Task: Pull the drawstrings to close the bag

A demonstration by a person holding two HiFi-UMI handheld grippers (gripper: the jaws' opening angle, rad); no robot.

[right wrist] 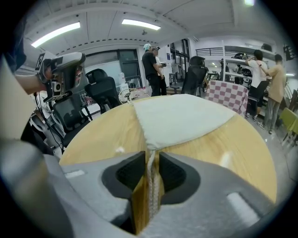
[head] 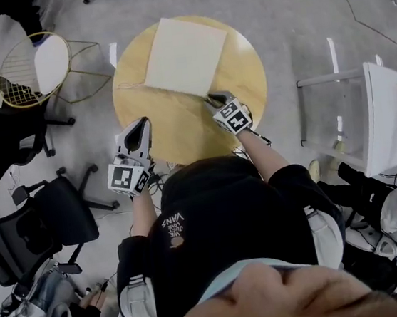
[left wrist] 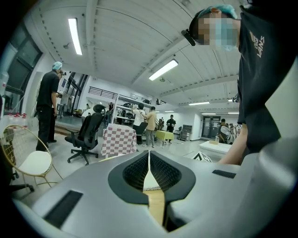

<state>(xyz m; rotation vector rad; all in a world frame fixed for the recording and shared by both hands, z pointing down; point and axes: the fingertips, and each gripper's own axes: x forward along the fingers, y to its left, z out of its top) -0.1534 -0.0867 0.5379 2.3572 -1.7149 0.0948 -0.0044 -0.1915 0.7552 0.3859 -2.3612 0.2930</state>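
Lying between the right gripper's narrowly parted jaws, the drawstring runs to the bag's near corner; the left gripper, jaws together, holds nothing.

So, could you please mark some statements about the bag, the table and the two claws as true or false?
1. The bag lies flat on a round wooden table. True.
2. A drawstring runs between the jaws of the right claw. True.
3. The left claw grips the other drawstring. False: its jaws are shut on nothing, and it is apart from the bag.
4. The bag is black. False: it is cream-white.
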